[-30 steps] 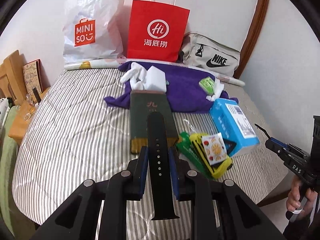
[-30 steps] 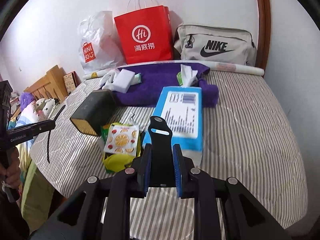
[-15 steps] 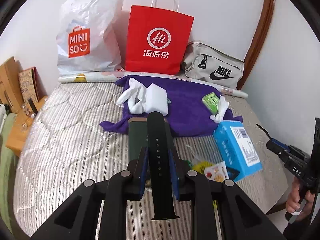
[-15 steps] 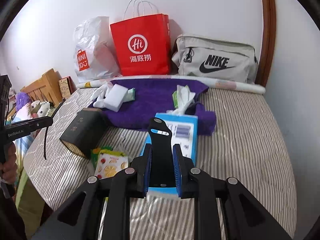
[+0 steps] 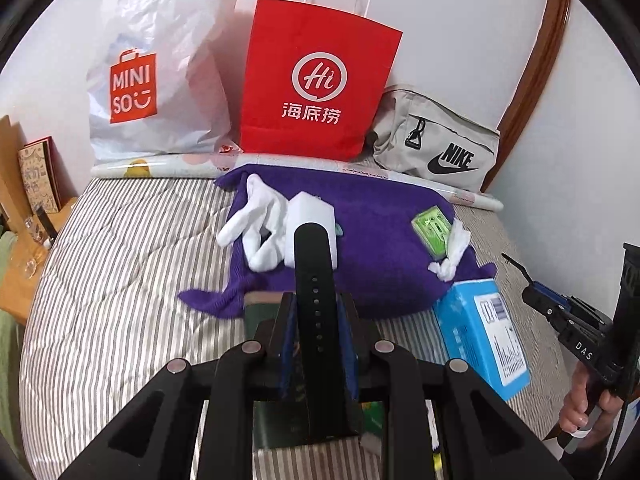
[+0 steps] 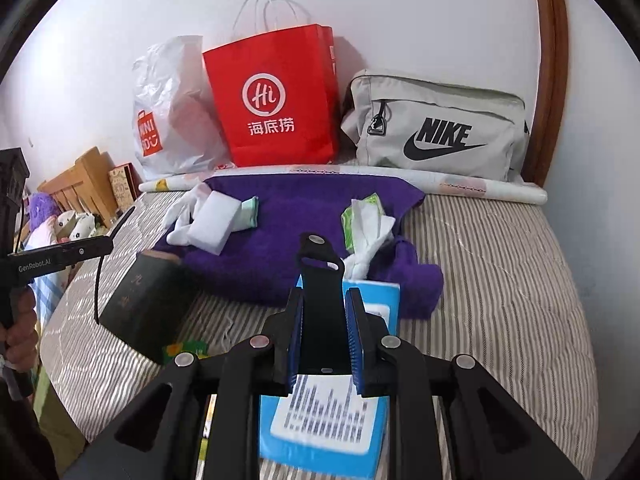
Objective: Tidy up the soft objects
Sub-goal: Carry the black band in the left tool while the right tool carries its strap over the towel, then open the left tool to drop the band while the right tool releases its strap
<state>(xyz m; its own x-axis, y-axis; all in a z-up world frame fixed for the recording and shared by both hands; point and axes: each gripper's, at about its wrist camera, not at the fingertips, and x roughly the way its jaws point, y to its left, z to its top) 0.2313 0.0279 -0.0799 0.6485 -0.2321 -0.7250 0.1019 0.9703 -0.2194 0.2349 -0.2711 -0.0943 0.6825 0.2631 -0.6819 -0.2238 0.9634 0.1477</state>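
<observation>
Each claw, left claw [image 5: 316, 340] and right claw [image 6: 322, 336], pinches half of a black strap [image 5: 314, 280] above the bed [image 6: 500, 280], short of the purple towel [image 6: 280, 232] (slick rubber could slip).

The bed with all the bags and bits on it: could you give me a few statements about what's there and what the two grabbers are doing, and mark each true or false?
1. The left gripper is clamped on a black strap with holes. True.
2. The right gripper is empty. False: it grips a black buckle strap.
3. The red paper bag stands between the white Miniso bag and the grey Nike bag. True.
4. The white socks lie on the bare striped bedcover. False: they lie on the purple towel.
5. The blue box sits on the purple towel. False: it lies on the bedcover beside it.
</observation>
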